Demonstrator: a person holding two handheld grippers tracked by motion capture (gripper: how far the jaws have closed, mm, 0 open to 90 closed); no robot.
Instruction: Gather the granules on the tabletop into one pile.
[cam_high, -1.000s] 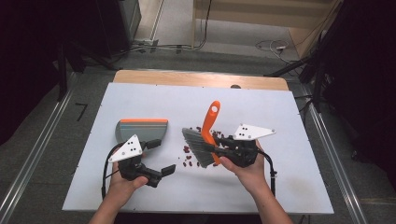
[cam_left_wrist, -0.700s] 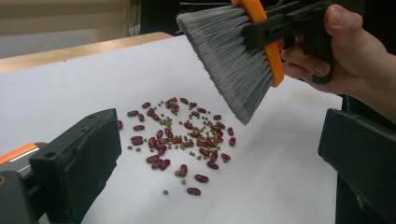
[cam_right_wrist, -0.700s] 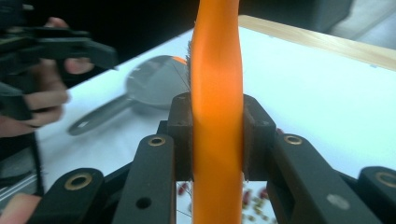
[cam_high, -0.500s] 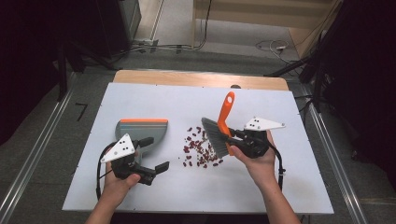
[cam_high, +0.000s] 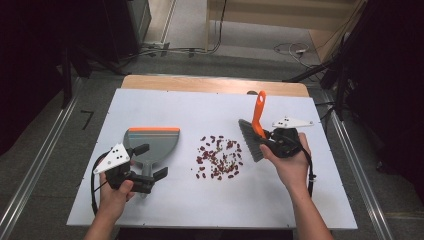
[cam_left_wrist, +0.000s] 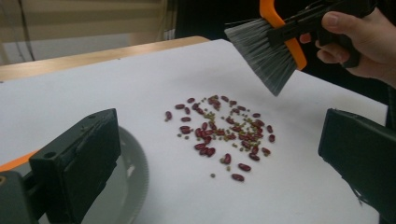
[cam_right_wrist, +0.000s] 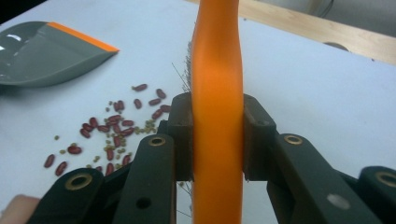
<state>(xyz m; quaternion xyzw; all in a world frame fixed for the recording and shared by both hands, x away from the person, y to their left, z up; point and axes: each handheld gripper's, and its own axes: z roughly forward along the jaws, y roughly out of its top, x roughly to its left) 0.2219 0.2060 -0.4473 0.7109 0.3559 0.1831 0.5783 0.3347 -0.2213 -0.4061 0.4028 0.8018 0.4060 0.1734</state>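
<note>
My right gripper (cam_high: 272, 137) pinches the brush (cam_high: 253, 131) handle, bristles raised near the bench's right edge, ready to sweep the beans (cam_high: 219, 157) mid-bench toward the dustpan (cam_high: 151, 142). My left gripper (cam_high: 152, 161), jaws spread, sits at the dustpan handle near the left edge.

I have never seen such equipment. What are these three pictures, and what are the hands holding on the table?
A person holds a hand-held two-jaw gripper in each hand. One picture comes from a camera above the white table; the other two come from cameras riding on the grippers. The right gripper is shut on the orange handle of a hand brush. The left gripper is open and holds nothing; a grey dustpan lies beside it. Between them lies a scatter of red beans and small green ones.
</note>
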